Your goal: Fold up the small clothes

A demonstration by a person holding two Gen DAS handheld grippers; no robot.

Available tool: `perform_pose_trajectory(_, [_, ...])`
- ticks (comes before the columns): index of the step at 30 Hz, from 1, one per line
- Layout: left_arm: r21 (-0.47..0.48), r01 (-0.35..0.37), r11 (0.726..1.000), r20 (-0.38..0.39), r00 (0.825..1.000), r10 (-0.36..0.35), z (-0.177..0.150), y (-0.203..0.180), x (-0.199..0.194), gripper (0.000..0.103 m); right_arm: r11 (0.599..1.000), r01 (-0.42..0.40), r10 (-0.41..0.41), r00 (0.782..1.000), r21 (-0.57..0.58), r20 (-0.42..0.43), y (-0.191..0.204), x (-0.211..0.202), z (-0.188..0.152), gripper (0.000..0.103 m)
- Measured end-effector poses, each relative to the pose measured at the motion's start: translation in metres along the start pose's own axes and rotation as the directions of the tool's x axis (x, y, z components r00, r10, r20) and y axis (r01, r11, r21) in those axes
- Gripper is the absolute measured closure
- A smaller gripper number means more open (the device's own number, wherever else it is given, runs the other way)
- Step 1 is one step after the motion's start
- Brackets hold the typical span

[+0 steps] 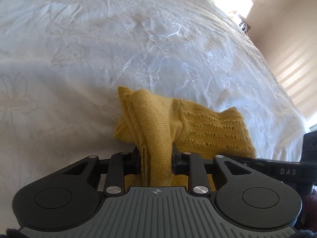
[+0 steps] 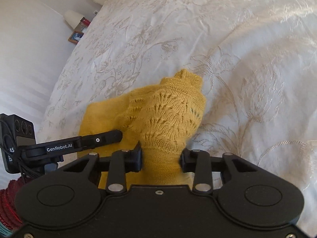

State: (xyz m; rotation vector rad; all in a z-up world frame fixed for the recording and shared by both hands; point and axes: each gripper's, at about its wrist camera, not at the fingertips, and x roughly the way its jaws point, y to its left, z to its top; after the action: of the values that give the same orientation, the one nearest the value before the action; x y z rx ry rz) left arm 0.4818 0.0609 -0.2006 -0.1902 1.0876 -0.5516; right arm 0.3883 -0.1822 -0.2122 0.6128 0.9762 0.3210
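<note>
Both my left gripper and right gripper pinched the knit; soft, light, stretchy—edges held best.

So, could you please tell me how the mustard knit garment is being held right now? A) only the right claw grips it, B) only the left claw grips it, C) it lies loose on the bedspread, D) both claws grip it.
D: the left claw and the right claw each have mustard knit garment bunched between their fingers, above the white bedspread.
</note>
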Motion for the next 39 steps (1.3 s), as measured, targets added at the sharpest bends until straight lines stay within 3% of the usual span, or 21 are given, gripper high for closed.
perform_pose_trajectory(7, [0.097,0.013,0.995,0.113,0.993,-0.024,-0.016,-0.048,-0.064,0.078,0.991,-0.024,0.034,0.997,-0.13,0.074,0.053,-0.06,-0.015,0.064])
perform_pose_trajectory(15, [0.179,0.027,0.983,0.189,0.98,-0.062,-0.048,-0.097,-0.135,0.078,0.981,-0.067,0.091,0.987,-0.179,0.129,0.093,-0.126,-0.047,0.065])
perform_pose_trajectory(23, [0.226,0.053,0.973,0.163,0.982,-0.092,-0.104,-0.142,-0.192,0.081,0.972,-0.137,0.159,0.982,-0.188,0.106,0.116,-0.177,-0.093,0.065])
perform_pose_trajectory(31, [0.09,0.116,0.989,0.079,0.989,-0.124,-0.138,-0.142,-0.221,0.081,0.964,-0.248,0.251,0.968,-0.098,0.02,0.11,-0.204,-0.125,0.064])
perform_pose_trajectory(34, [0.081,0.083,0.993,0.092,0.992,-0.09,-0.14,-0.126,-0.198,0.078,0.985,-0.162,0.164,0.986,-0.064,0.026,0.084,-0.19,-0.131,0.063])
perform_pose_trajectory(36, [0.1,-0.087,0.991,0.131,0.989,0.074,-0.14,-0.109,-0.172,0.076,0.998,0.04,-0.037,0.997,-0.042,0.07,0.056,-0.171,-0.133,0.053])
perform_pose_trajectory(38, [0.08,-0.249,0.965,0.147,0.961,0.236,-0.137,-0.085,-0.147,0.078,0.962,0.268,-0.262,0.961,-0.055,0.092,0.029,-0.152,-0.134,0.053])
perform_pose_trajectory(39, [0.053,-0.278,0.959,0.132,0.954,0.269,-0.135,-0.073,-0.139,0.078,0.947,0.32,-0.315,0.945,-0.044,0.083,0.019,-0.147,-0.136,0.053])
